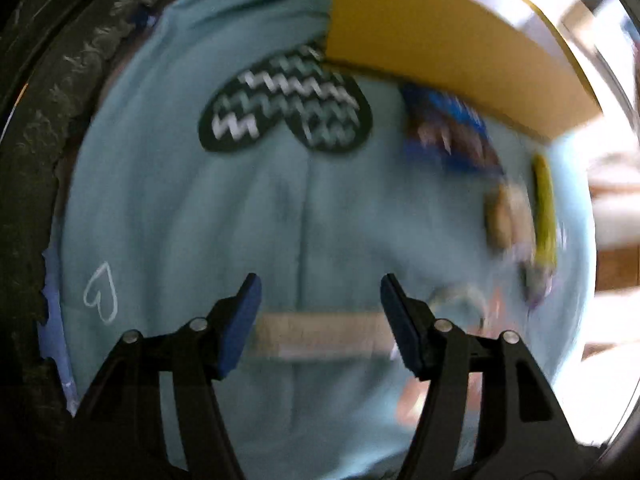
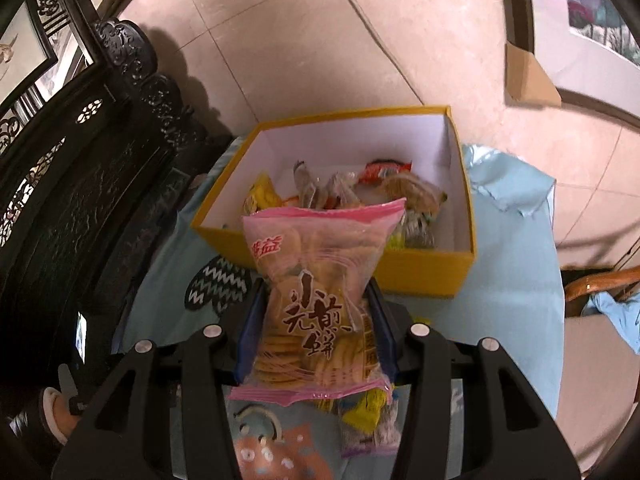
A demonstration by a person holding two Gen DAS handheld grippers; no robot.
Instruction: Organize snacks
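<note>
Glossy plastic cracker bag [image 2: 320, 300]; matt, likely cardboard box [image 2: 424, 268]; soft cloth [image 1: 180, 200]

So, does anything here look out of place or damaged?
Nothing looks damaged or spilled. A few snack packets are not yet in the yellow box and lie loose on the blue cloth. The right gripper holds a pink cracker bag, squeezed at the middle.

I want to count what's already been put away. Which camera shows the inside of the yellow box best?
The right wrist view: it looks down into the open yellow box, showing its white interior and several wrapped snacks. The left wrist view is blurred and catches only the box's outer wall, nothing inside.
</note>
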